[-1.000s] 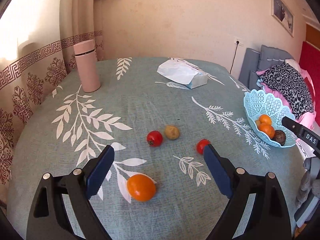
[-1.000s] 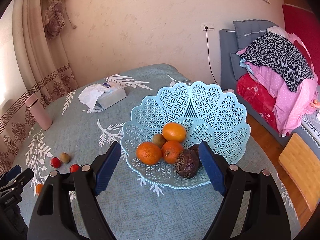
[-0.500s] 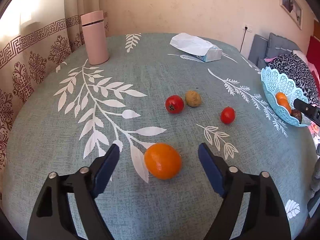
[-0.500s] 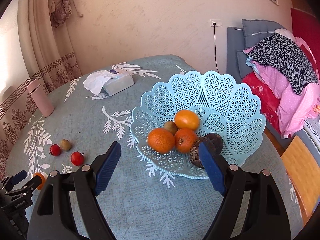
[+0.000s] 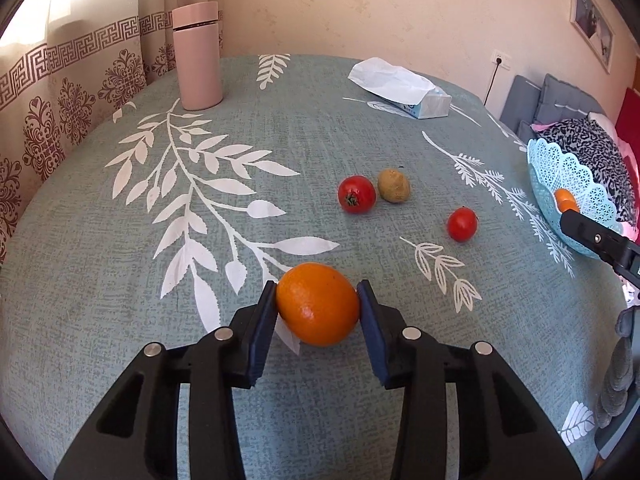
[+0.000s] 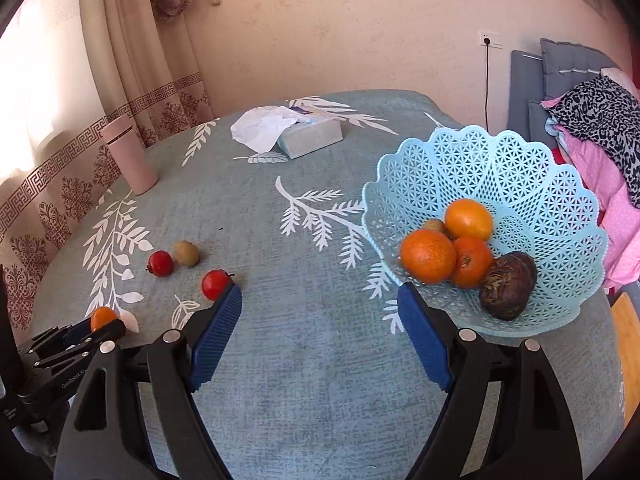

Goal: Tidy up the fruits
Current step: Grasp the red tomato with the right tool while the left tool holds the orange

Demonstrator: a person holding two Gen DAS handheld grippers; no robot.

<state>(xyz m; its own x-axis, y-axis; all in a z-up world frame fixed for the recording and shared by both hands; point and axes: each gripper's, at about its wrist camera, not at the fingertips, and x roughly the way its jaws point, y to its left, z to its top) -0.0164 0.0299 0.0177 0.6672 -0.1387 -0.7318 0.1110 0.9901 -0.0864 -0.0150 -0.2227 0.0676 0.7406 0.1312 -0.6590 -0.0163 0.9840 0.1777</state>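
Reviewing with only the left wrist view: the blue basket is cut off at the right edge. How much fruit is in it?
Observer: Five pieces lie in the basket: three orange fruits, a small brown one behind them and a dark brown one at the front.
Operator: And the right hand-held gripper? I see just a black edge of it.
Observer: The right hand-held gripper is open with nothing between its jaws, pointing at bare tablecloth just left of the basket.
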